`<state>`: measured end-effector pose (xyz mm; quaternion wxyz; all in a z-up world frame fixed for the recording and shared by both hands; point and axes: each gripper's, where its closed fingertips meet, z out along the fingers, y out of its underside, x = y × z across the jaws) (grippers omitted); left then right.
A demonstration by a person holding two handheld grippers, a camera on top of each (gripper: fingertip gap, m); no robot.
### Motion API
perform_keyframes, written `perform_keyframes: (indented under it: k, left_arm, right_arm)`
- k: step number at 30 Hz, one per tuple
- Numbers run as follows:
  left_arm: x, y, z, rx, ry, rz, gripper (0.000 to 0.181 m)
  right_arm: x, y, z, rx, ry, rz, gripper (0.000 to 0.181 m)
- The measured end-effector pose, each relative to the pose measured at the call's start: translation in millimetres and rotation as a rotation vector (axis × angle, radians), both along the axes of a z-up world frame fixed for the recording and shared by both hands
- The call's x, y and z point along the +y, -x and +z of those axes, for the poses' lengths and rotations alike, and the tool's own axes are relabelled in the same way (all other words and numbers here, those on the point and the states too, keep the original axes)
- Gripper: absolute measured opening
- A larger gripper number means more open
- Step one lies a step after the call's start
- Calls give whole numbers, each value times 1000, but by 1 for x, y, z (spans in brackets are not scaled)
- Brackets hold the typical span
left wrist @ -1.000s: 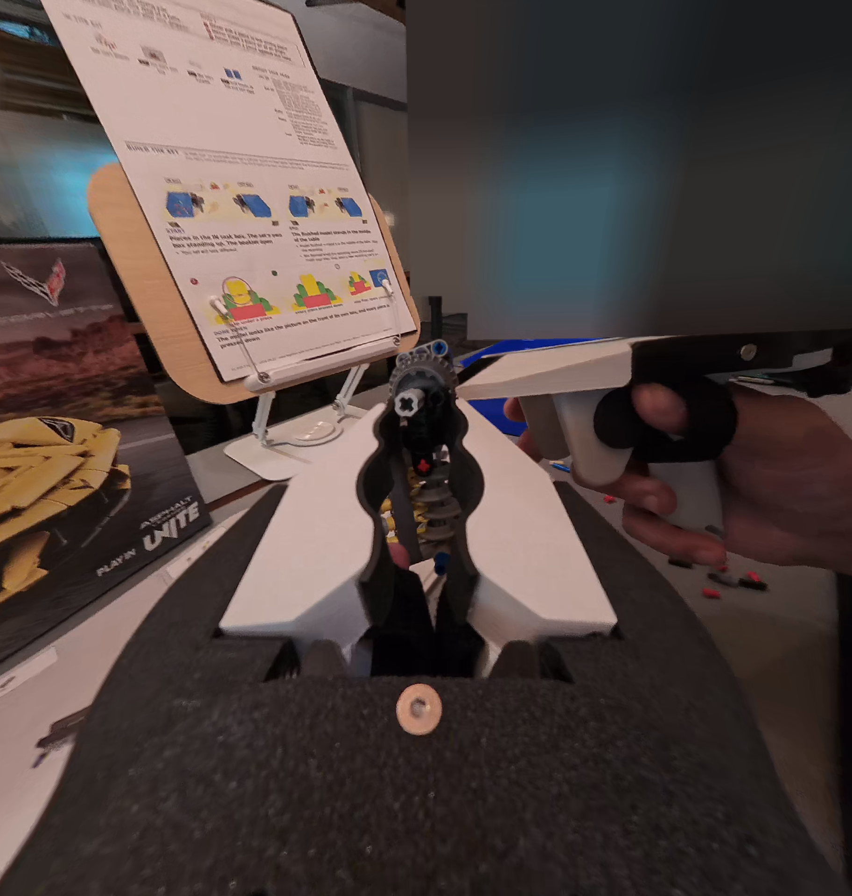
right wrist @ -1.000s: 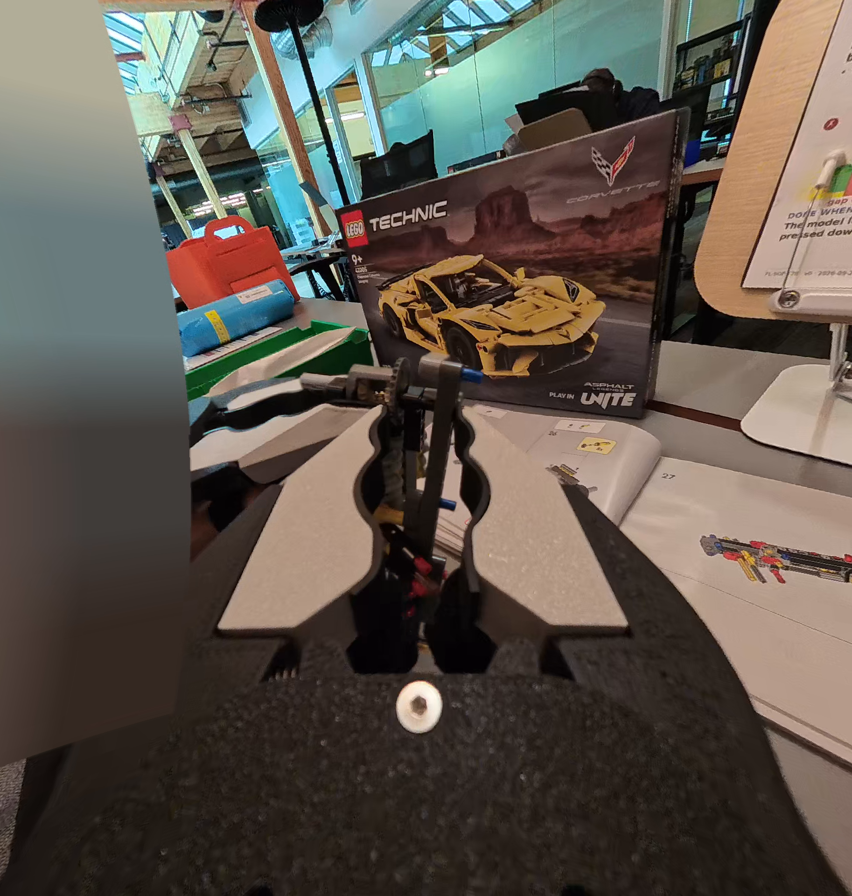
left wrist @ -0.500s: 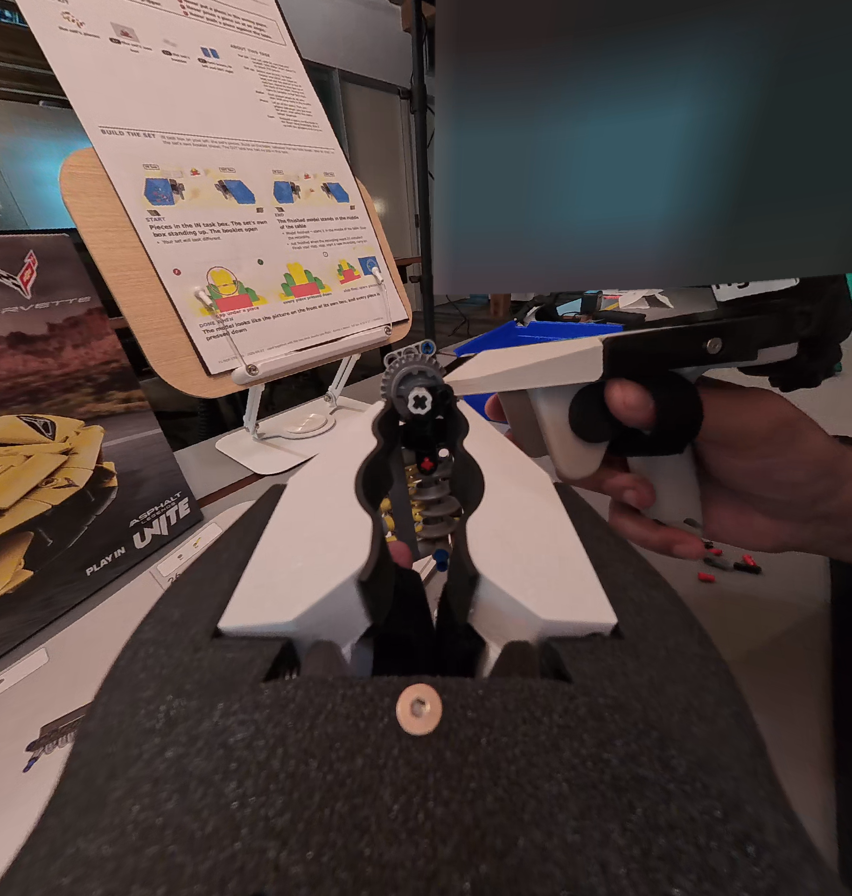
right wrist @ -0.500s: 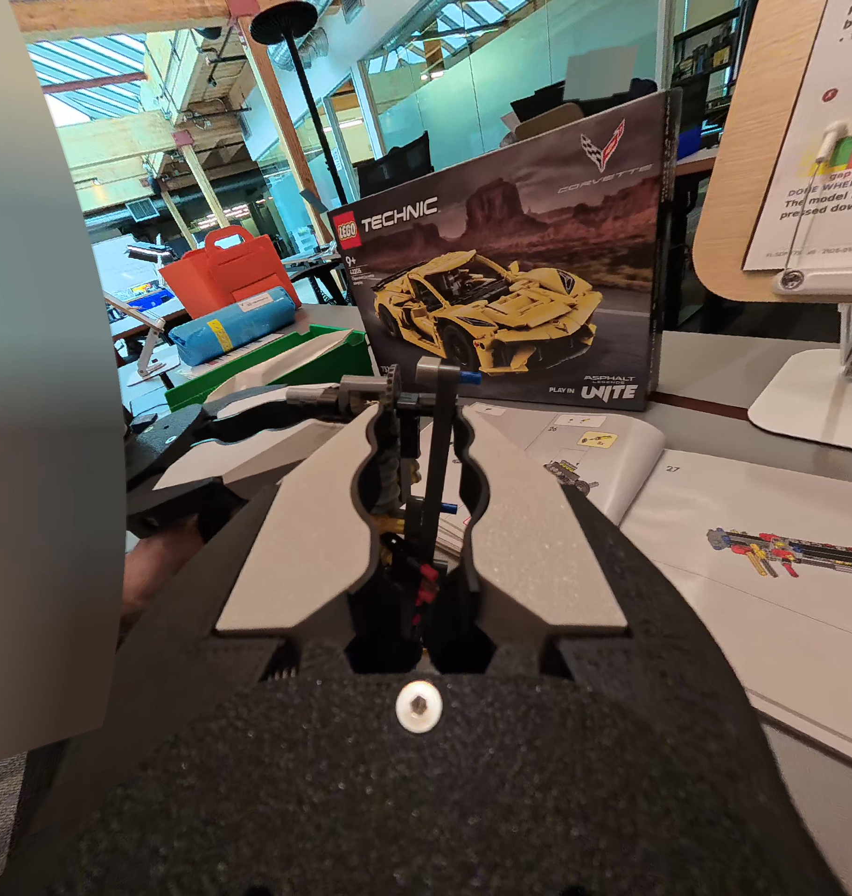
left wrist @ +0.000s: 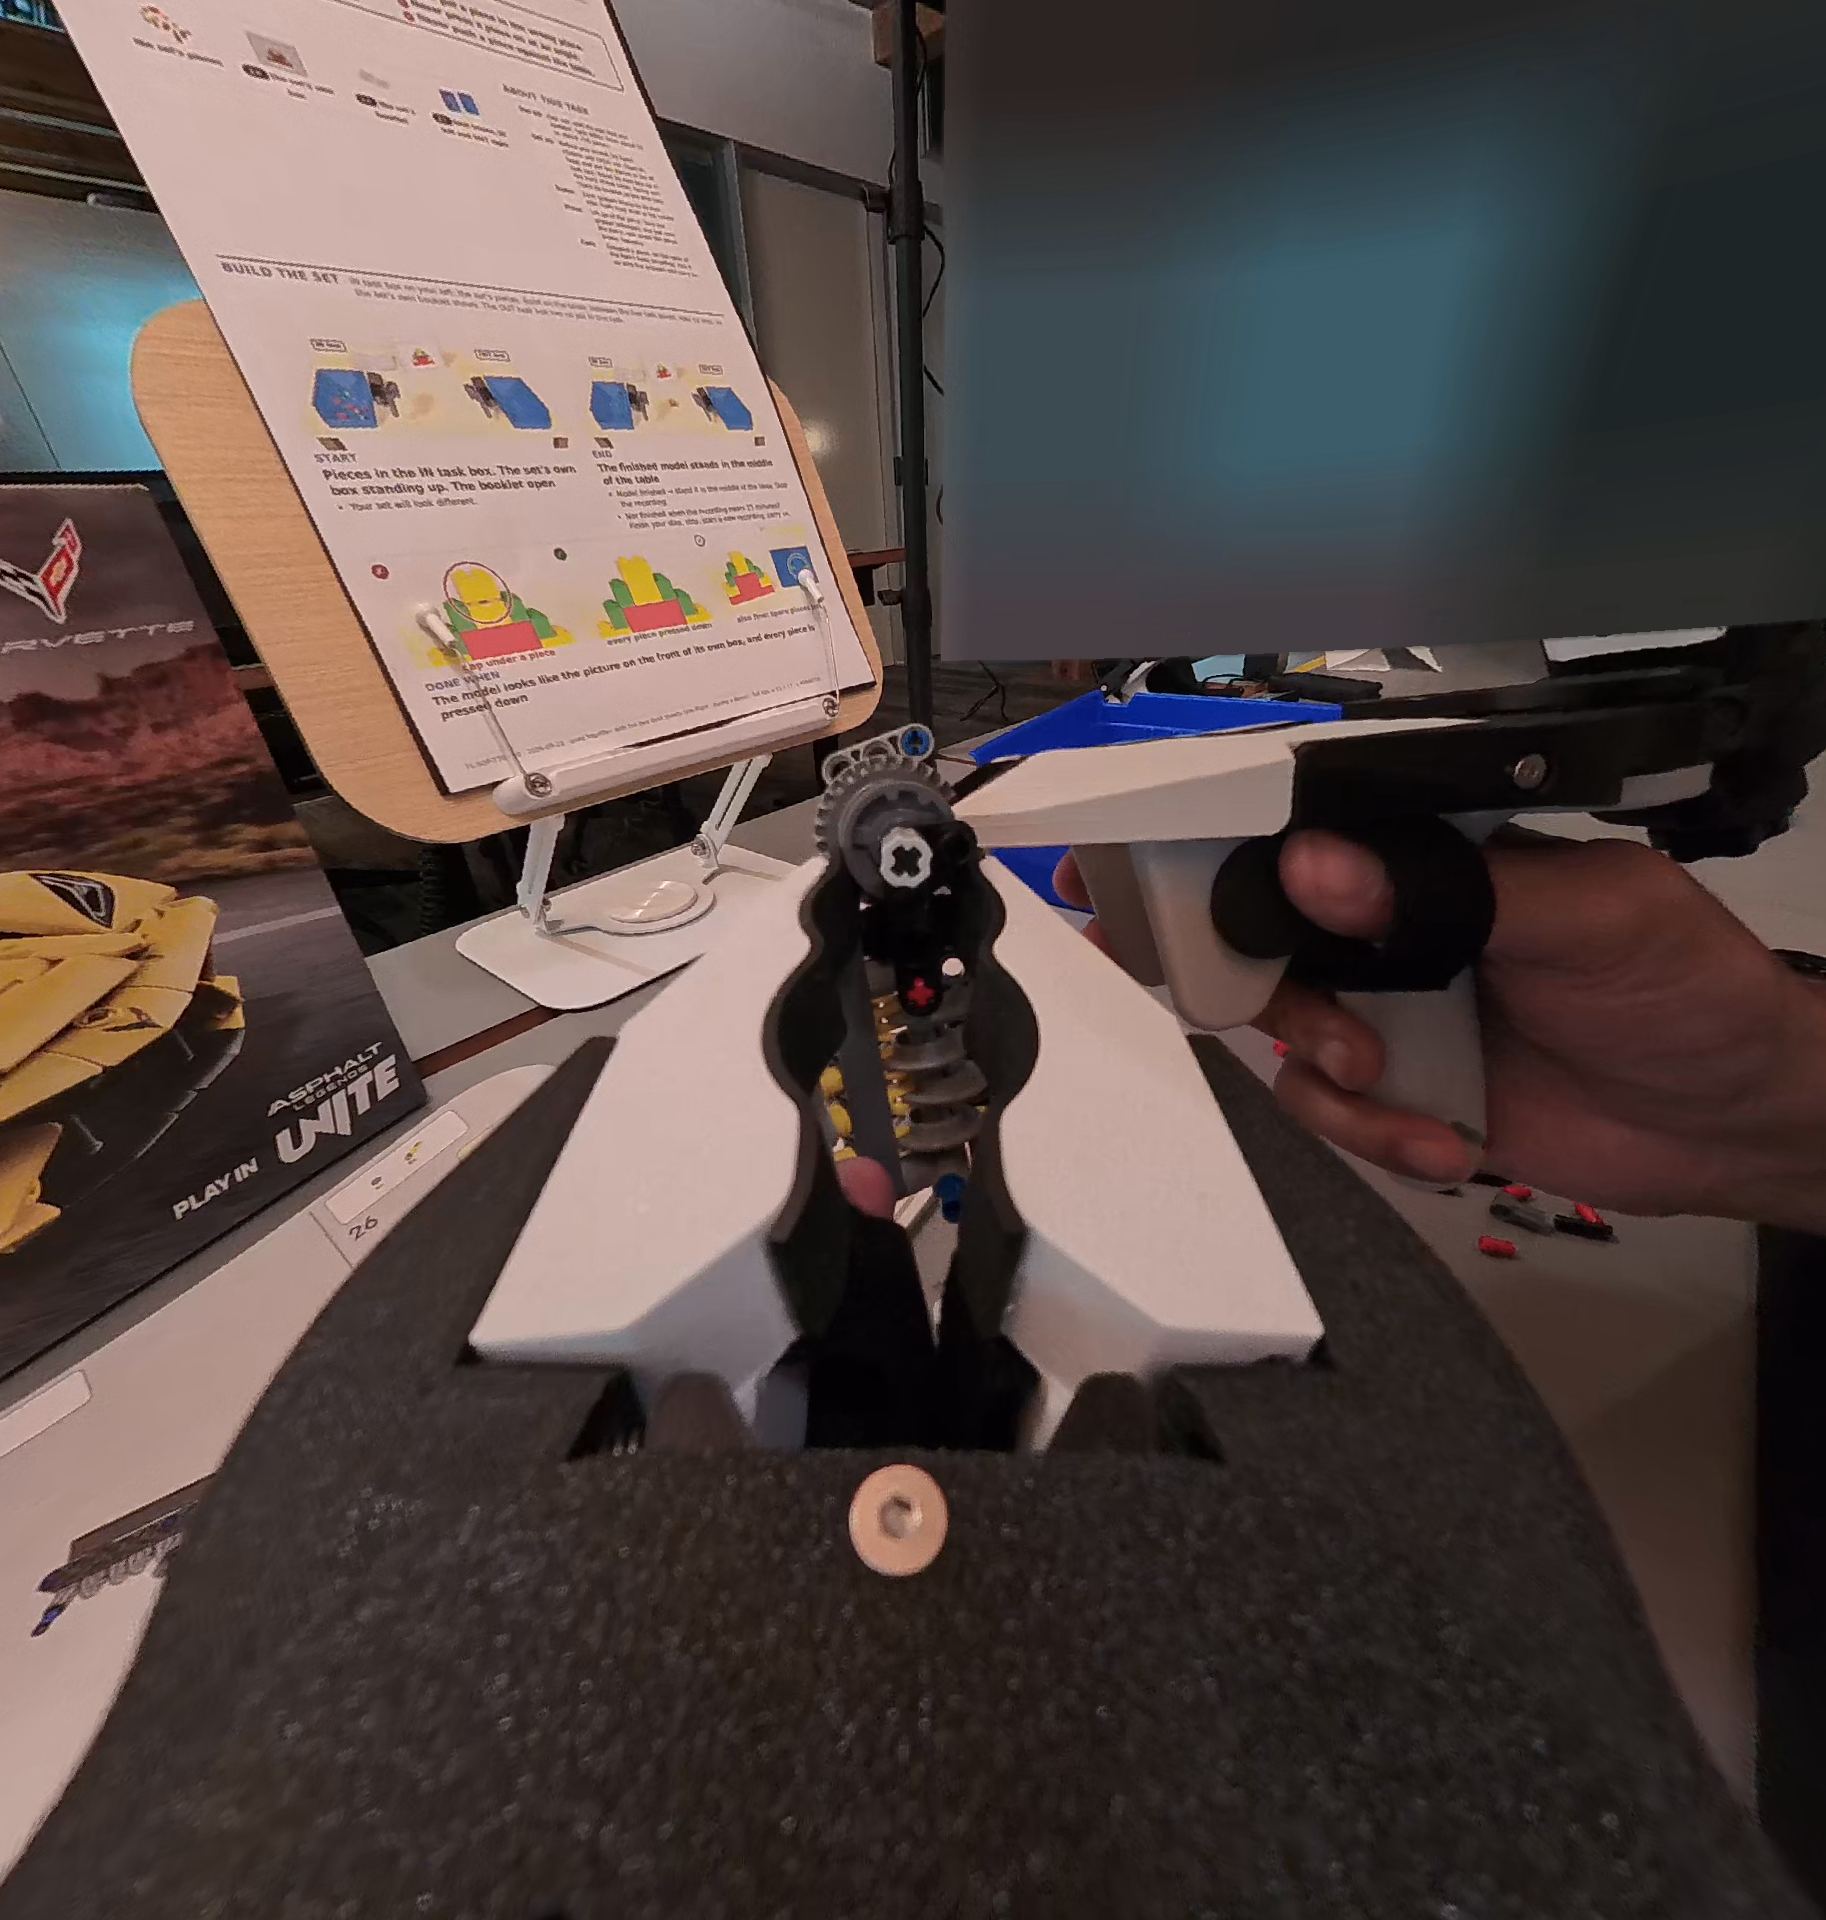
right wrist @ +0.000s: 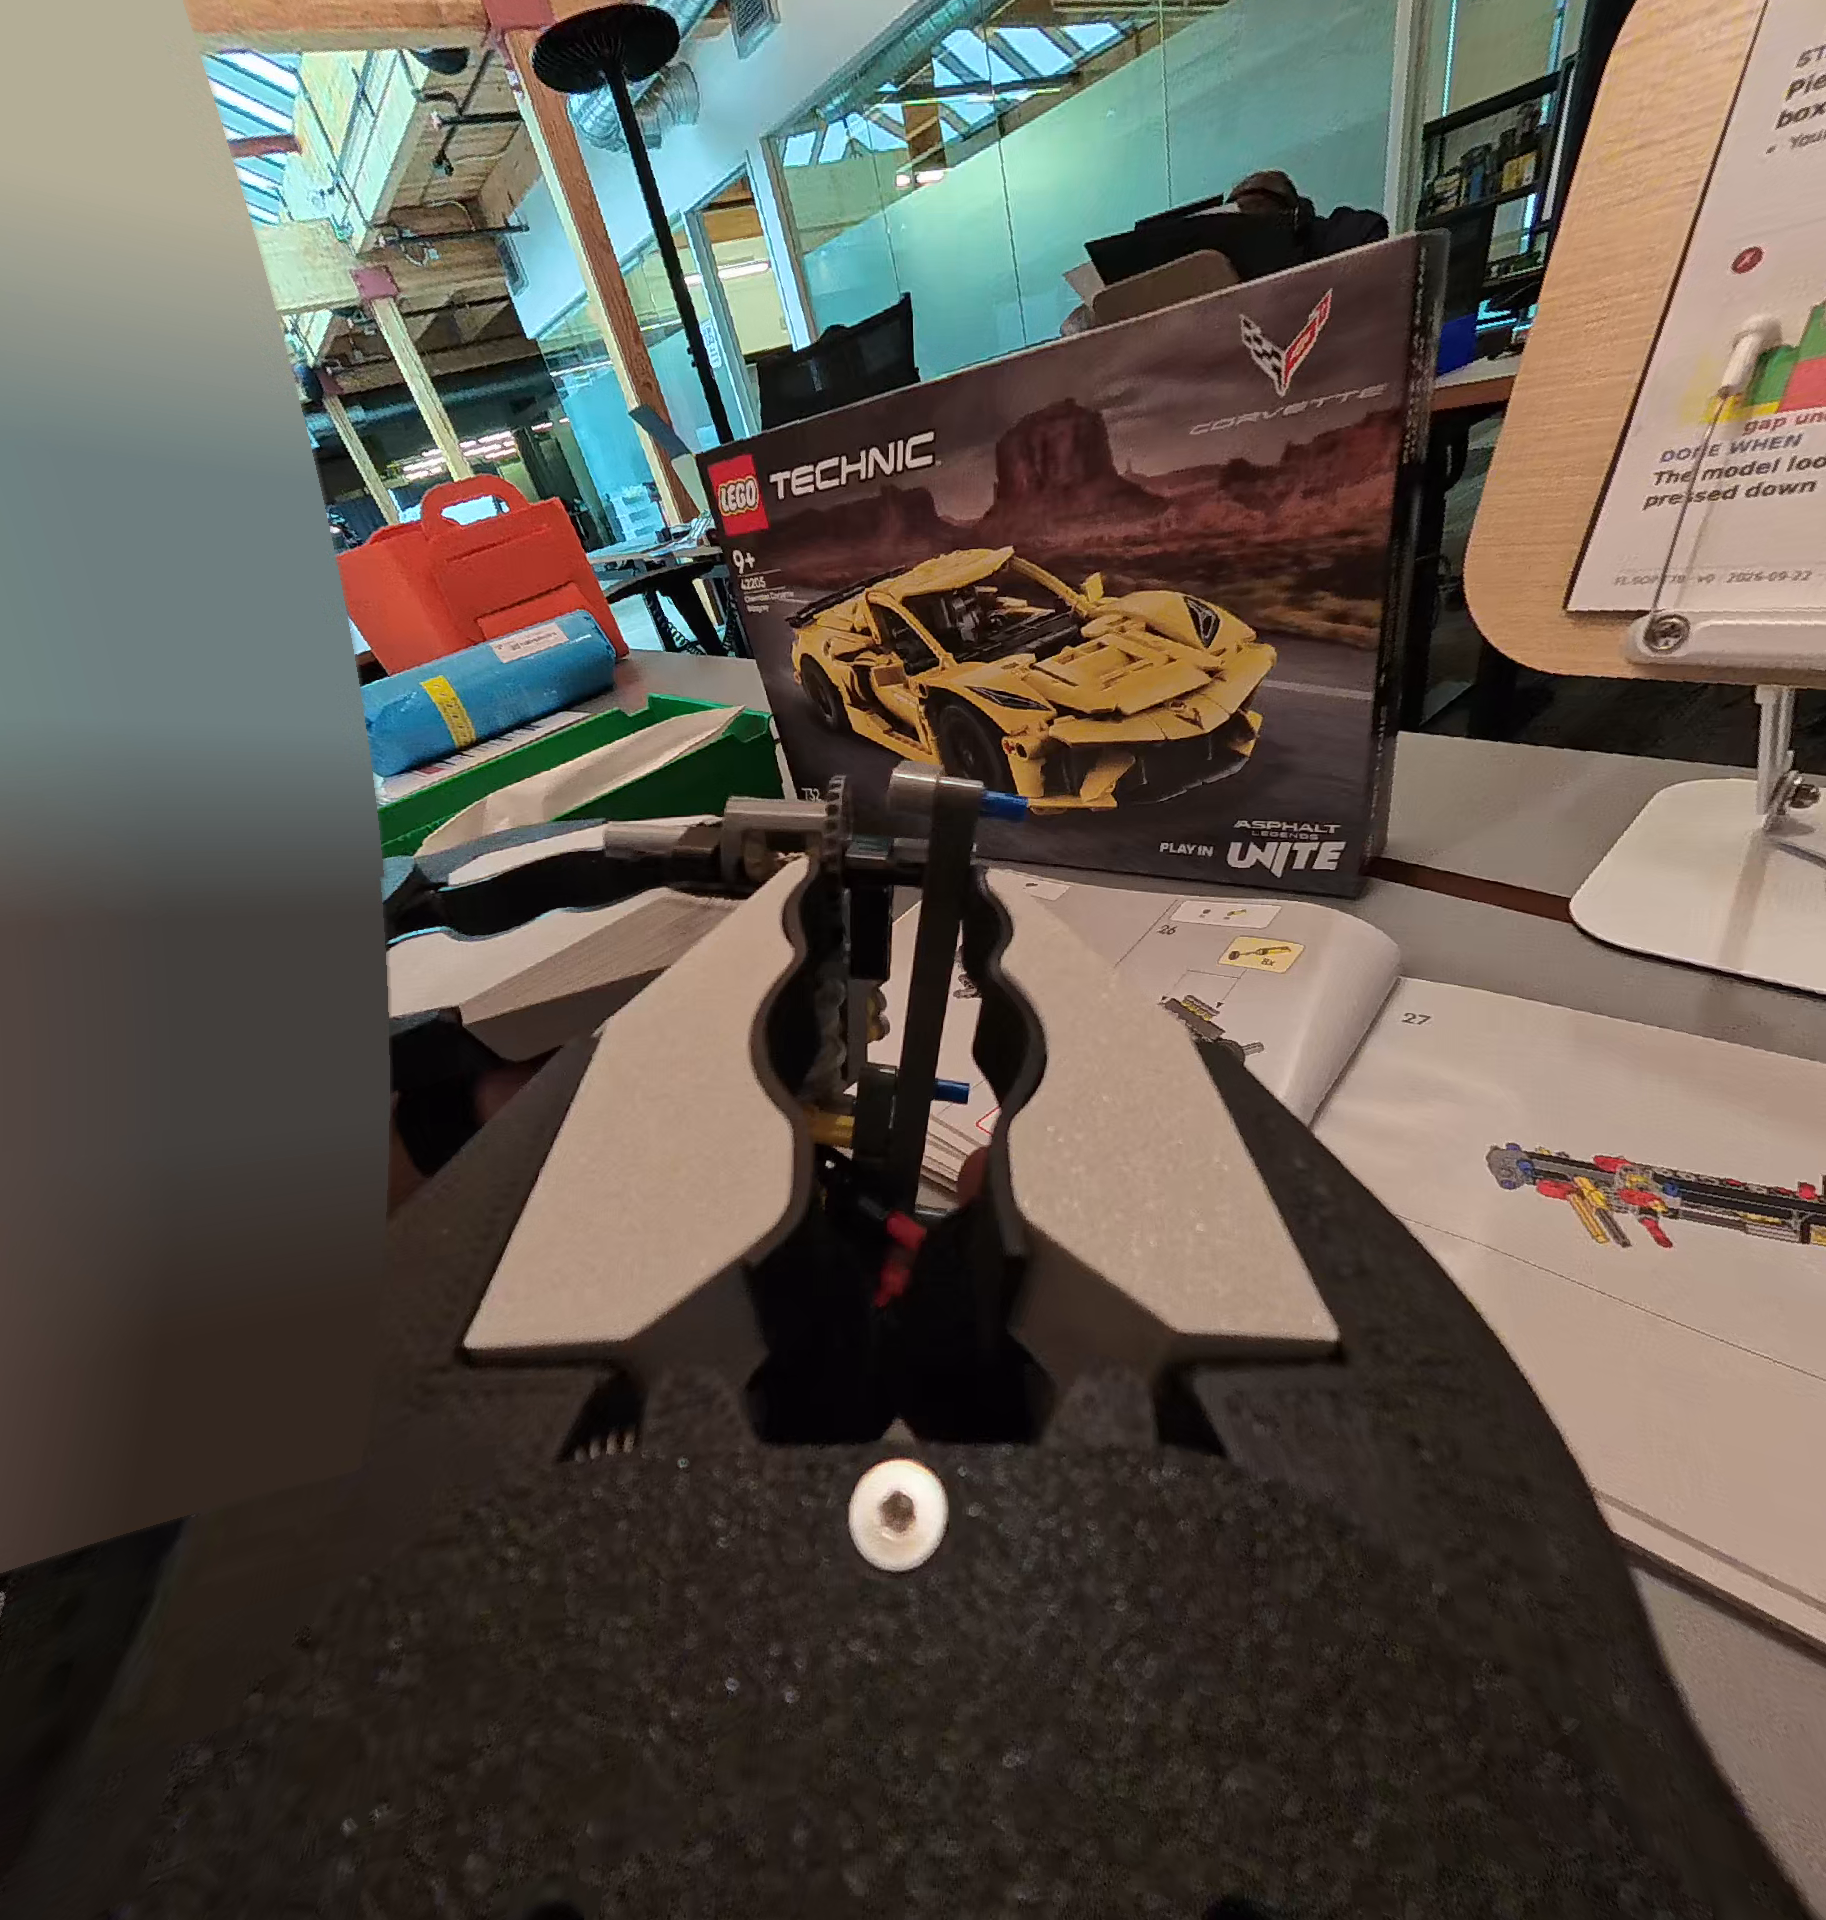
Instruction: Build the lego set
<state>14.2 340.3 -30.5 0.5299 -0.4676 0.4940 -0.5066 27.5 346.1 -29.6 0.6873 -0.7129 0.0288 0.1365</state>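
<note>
Between the two white fingers of the left tongs [left wrist: 901, 883] sits a partly built lego assembly [left wrist: 914, 977], raised above the tabletop [left wrist: 441, 961]. Those tongs are closed down on it, the dark wavy pads pressing its sides. The left wrist view shows a grey gear with a white cross-axle end at the top, a red pin below it, a grey coil spring and some yellow parts lower down.

The right tongs [right wrist: 893, 894] are likewise clamped on the same assembly [right wrist: 930, 935], gripping a dark upright beam with blue pins sticking out to the right. From the left wrist view, the right tongs [left wrist: 976, 816] come in from the right side with their white tip touching the gear end, and a hand [left wrist: 1574, 1029] wraps the grip with one finger through a black loop.

Behind the assembly stands the set's box [right wrist: 1085, 582] showing a yellow car, upright on the tabletop. An open instruction booklet [right wrist: 1574, 1174] lies flat beside it, to the right in the right wrist view. A printed sheet [left wrist: 473, 364] leans on a wooden stand [left wrist: 285, 665] with a white base. A few small red and dark loose pieces [left wrist: 1543, 1226] lie on the tabletop below the hand. A blue bin [left wrist: 1148, 727] sits farther back, and a green tray [right wrist: 618, 769] shows left of the box.
</note>
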Motion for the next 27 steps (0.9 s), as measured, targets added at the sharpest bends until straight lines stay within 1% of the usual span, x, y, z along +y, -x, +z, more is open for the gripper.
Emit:
perform_keyframes:
  k: [1, 2, 3, 6, 8, 9, 12, 13, 14, 16, 17, 18, 19, 20, 21, 27]
  left_arm:
    - [0, 0, 0, 1, 0, 0, 16]
    - [0, 0, 0, 0, -2, -1, 22]
    - [0, 1, 0, -1, -5, -1, 16]
    - [0, 0, 0, 8, 4, -8, 16]
    - [1, 2, 1, 0, -10, 0, 16]
    - [1, 2, 1, 0, -14, 1, 21]
    - [0, 1, 0, 8, -18, -12, 22]
    - [0, 1, 0, 5, -23, -10, 17]
    - [-1, 1, 0, 2, -21, -14, 21]
    - [-1, 1, 0, 4, -21, -25, 21]
    - [-2, 1, 0, 4, -25, -30, 16]
    - [-2, 1, 0, 5, -29, -33, 16]
    - [-3, 1, 0, 5, -29, -37, 21]
    - [-3, 0, 0, 4, -26, -39, 16]
    - [-4, 0, 0, 2, -28, -40, 16]
    - [-5, 0, 0, 4, -56, -23, 16]
  right_arm:
    - [0, 0, 0, -1, 3, -2, 24]
    - [0, 0, 0, -5, 6, -2, 24]
    - [-1, 1, 0, -2, 8, 1, 24]
    - [-1, 0, 1, 1, -8, 6, 24]
    - [0, 2, 4, -48, -65, -3, 25]
    - [1, 2, 5, -45, -59, 1, 25]
    - [0, 1, 3, 29, -38, 52, 26]
    - [0, 2, 3, 43, -48, 66, 26]
    - [0, 2, 4, 60, -52, 76, 26]
    - [-1, 3, 4, 82, -49, 94, 27]
    - [-1, 3, 4, 95, -48, 104, 27]
    - [-1, 2, 4, 110, -44, 114, 27]
    - [-1, 2, 4, 122, -42, 124, 27]
    - [-2, 2, 4, 133, -39, 128, 28]
    - [-2, 2, 3, 141, -31, 131, 27]
    - [-4, 1, 2, 51, -22, 113, 25]
